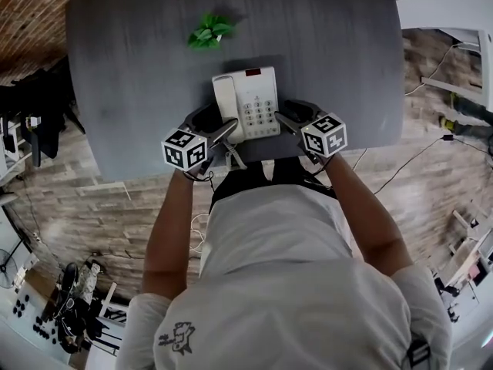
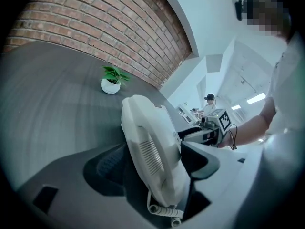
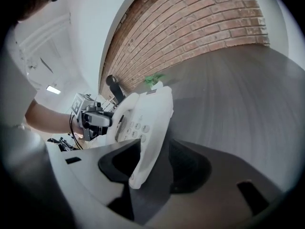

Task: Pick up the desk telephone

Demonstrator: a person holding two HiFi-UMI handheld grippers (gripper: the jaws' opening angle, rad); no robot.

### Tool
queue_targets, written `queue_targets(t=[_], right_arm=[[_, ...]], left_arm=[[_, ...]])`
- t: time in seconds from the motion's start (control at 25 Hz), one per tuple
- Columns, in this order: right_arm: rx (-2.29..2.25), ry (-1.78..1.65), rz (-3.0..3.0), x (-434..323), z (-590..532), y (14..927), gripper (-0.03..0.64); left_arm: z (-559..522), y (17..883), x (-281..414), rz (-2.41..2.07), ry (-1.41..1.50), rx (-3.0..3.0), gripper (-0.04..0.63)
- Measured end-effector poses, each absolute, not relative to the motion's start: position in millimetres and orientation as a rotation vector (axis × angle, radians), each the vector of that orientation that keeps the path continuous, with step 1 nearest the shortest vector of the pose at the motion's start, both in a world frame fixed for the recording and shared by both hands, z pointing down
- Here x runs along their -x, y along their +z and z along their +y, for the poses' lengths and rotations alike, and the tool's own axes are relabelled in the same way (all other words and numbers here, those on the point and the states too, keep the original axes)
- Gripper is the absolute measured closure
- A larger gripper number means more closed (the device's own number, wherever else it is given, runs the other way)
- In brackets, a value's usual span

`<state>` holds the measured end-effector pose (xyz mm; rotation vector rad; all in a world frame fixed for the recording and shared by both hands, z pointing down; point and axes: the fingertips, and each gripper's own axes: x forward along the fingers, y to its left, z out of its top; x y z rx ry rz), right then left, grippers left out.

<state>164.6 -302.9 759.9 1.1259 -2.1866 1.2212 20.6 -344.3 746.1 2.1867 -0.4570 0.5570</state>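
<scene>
Phone: a white desk phone (image 1: 253, 102), lying with its buttons facing up.
Handset: long and white (image 1: 226, 102), resting along the phone's left side.
Buttons: rows of small grey buttons (image 1: 260, 114) on the right part of the phone.
Red window: a small dark red window (image 1: 253, 72) at the far end of the phone.
Curly cord: a white curly cord (image 2: 164, 210) comes out at the near end.
Where the phone is: on the dark grey table (image 1: 139, 68), close to its near edge.
Left gripper: its (image 1: 222, 132) jaws stand wide apart with the handset side of the phone between them. One jaw is right against the phone and a dark gap shows at the other.
Right gripper: its (image 1: 289, 122) jaws stand apart with the phone's right edge between them, not squeezing it.
Plant: a small green plant (image 1: 209, 31) in a white pot (image 2: 110, 86), farther back on the table, well apart from the phone.
</scene>
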Motion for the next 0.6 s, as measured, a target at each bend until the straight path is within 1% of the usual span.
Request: queue_targets(t=[0.36, 0.48, 0.6], right_arm=[[-0.977, 1.300, -2.256, -155, -306, 768, 0.463], [-0.925, 1.324, -2.289, -151, -306, 766, 0.494], [-0.901, 1.368, -2.313, -150, -307, 767, 0.494]], left_arm=[[-342, 754, -29, -0.322, 0.426, -2.117, 0.210], [-341, 754, -31, -0.281, 0.408, -2.100, 0.210], [-342, 755, -32, -0.255, 0.405, -2.091, 0.204]])
